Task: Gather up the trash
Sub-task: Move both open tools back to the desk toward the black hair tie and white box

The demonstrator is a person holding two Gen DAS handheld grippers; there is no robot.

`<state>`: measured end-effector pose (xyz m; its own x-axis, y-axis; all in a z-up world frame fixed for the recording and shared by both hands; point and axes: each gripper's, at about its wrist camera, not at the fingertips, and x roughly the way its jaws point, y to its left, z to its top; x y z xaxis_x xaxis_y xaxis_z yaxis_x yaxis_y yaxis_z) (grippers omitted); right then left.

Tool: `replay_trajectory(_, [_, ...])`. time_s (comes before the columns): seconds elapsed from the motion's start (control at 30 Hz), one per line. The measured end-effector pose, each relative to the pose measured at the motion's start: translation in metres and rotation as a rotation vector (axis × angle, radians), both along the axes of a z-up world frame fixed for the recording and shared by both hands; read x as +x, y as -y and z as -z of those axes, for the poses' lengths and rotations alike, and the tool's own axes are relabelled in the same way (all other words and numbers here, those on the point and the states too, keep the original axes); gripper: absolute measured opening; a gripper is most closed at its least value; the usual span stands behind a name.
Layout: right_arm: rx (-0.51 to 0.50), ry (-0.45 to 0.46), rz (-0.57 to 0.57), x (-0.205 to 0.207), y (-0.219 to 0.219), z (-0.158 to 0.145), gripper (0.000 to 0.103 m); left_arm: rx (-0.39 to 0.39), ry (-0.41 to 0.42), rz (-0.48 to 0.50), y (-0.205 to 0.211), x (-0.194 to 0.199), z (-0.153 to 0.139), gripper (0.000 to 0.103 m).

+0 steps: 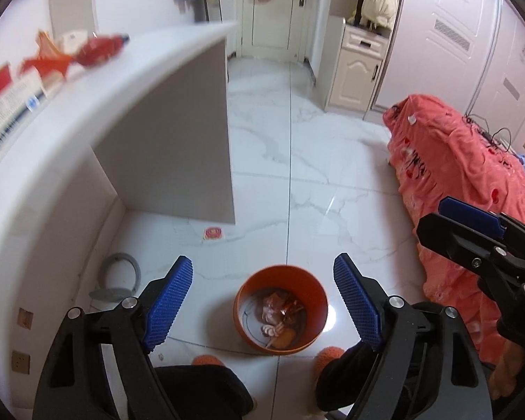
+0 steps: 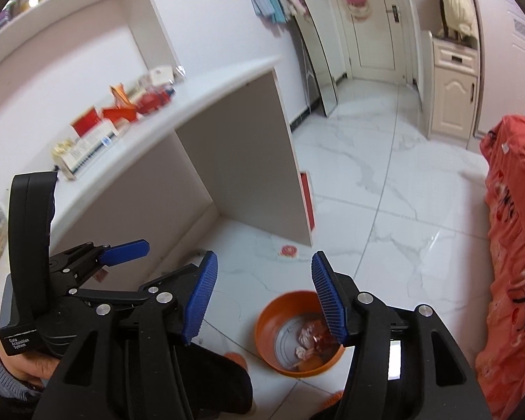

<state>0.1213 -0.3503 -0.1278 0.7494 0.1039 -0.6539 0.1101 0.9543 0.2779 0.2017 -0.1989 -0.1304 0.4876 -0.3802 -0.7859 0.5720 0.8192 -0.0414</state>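
Note:
An orange trash bin (image 1: 281, 309) stands on the floor and holds several wrappers (image 1: 280, 313). It also shows in the right wrist view (image 2: 299, 332). My left gripper (image 1: 262, 302) hangs open and empty above the bin. My right gripper (image 2: 262, 297) is open and empty, above and left of the bin; it also shows at the right of the left wrist view (image 1: 472, 224). More trash lies on the white desk: red and orange wrappers (image 1: 73, 52) and a carton (image 2: 87, 147). A small red-and-white scrap (image 1: 213, 233) lies on the floor by the desk's side panel.
The white desk (image 2: 199, 94) stands at the left with open space under it. A bed with a red cover (image 1: 455, 175) is at the right. A grey hose ring (image 1: 120, 269) lies under the desk. Marble floor runs to a door (image 1: 273, 7) and a cabinet (image 1: 357, 66).

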Motion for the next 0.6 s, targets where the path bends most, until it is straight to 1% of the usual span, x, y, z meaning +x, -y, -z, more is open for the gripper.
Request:
replay_trajectory(0.27, [-0.012, 0.098, -0.021, -0.021, -0.008, -0.041, 0.059, -0.019, 0.090, -0.026, -0.011, -0.018, -0.037, 0.083])
replay_trajectory(0.43, [-0.017, 0.140, -0.035, -0.028, -0.019, -0.058, 0.062, -0.026, 0.154, -0.056, -0.025, -0.028, -0.060, 0.083])
replay_trajectory(0.53, [-0.017, 0.168, -0.051, -0.031, -0.025, -0.069, 0.062, -0.035, 0.192, -0.076, -0.035, -0.034, -0.073, 0.088])
replay_trajectory(0.6, [-0.020, 0.186, -0.063, -0.033, -0.030, -0.078, 0.064, -0.041, 0.215, -0.092, -0.042, -0.036, -0.081, 0.088])
